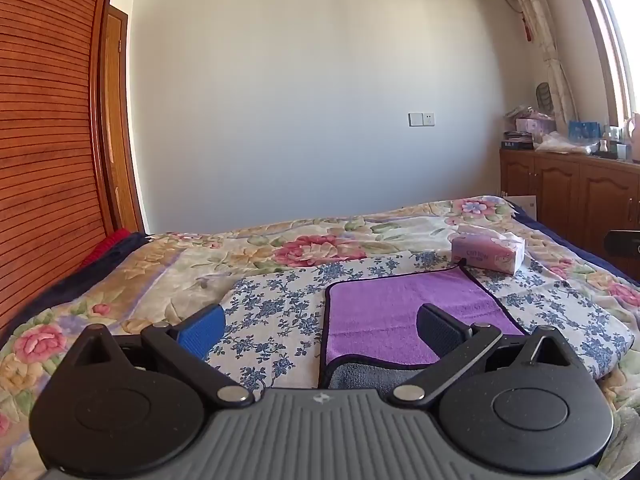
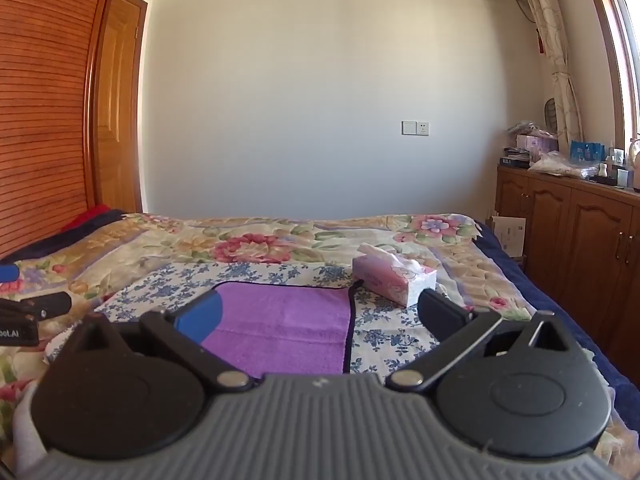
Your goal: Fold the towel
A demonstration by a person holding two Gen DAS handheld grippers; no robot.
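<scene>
A purple towel [image 1: 404,312] with a dark border lies flat on a blue-flowered cloth on the bed; its near edge shows a grey underside [image 1: 368,376]. My left gripper [image 1: 320,328] is open and empty, just above the towel's near left corner. In the right wrist view the towel [image 2: 288,328] lies ahead. My right gripper [image 2: 320,316] is open and empty, over the towel's near right part. The left gripper shows at that view's left edge [image 2: 32,312].
A pink tissue box [image 1: 488,254] stands just beyond the towel's far right corner, also in the right wrist view [image 2: 394,280]. The flowered bedspread [image 1: 280,248] covers the bed. Wooden cabinets [image 2: 580,240] stand at right, a wooden wardrobe [image 1: 44,160] at left.
</scene>
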